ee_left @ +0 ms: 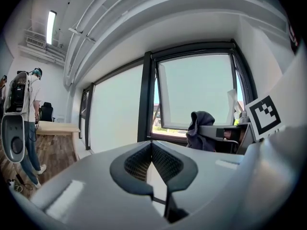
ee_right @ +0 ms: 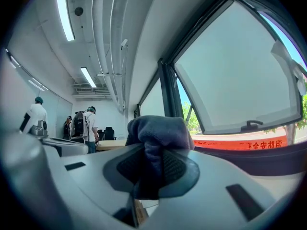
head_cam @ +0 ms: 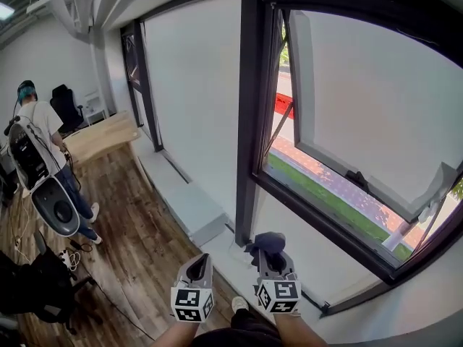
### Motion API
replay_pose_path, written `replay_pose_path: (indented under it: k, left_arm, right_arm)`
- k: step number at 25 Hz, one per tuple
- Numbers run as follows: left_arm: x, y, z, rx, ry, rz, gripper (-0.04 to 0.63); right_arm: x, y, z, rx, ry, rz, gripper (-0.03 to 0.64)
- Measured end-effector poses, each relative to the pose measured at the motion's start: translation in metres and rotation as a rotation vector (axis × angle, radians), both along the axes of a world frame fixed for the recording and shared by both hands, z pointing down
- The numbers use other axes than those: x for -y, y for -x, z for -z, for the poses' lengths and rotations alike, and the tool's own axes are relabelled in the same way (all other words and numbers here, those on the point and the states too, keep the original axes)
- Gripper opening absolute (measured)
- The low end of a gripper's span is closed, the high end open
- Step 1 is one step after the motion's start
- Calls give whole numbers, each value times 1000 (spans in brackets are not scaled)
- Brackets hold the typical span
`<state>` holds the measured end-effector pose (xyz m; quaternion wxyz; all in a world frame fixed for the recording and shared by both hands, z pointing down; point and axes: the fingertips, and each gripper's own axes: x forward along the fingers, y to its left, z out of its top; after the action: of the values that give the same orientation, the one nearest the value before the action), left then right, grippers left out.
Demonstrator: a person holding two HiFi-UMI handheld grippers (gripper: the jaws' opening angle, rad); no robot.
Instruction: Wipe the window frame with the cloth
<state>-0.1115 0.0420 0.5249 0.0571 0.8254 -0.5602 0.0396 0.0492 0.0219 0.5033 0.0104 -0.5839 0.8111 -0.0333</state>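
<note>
A dark grey cloth (ee_right: 156, 138) is bunched between the jaws of my right gripper (ee_right: 152, 166), which is shut on it. In the head view that gripper (head_cam: 269, 255) sits low, just below the dark window frame (head_cam: 318, 219), with the cloth (head_cam: 266, 242) at its tip. My left gripper (head_cam: 197, 270) is beside it to the left, jaws shut with nothing between them (ee_left: 151, 158). From the left gripper view the cloth (ee_left: 200, 128) shows to the right. The window sash (head_cam: 362, 100) is tilted open outward.
A vertical dark mullion (head_cam: 248, 107) divides the panes. A low white sill ledge (head_cam: 188, 201) runs along the wall. A person with a backpack (head_cam: 36, 157) stands at far left by a wooden desk (head_cam: 101, 137). Cables lie on the wood floor (head_cam: 137, 266).
</note>
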Motion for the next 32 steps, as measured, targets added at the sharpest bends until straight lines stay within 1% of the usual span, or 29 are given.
replay_pose_path:
  k: [8, 15, 20, 24, 28, 32]
  left_arm:
    - [82, -16, 5, -1, 1, 5, 6]
    - [157, -23, 13, 8, 3, 5, 6]
    - [211, -38, 16, 13, -2, -4, 6]
    - [253, -48, 20, 18, -16, -14, 6]
    - [280, -52, 18, -3, -13, -11, 6]
    - [300, -56, 16, 1, 0, -36, 6]
  right_arm:
    - [82, -7, 5, -13, 1, 32, 70]
    - [155, -28, 14, 8, -1, 4, 69]
    - [208, -46, 19, 18, -4, -9, 69]
    - [249, -51, 23, 19, -15, -1, 69]
    - [277, -52, 28, 3, -24, 17, 71]
    - [301, -56, 35, 8, -32, 4, 71]
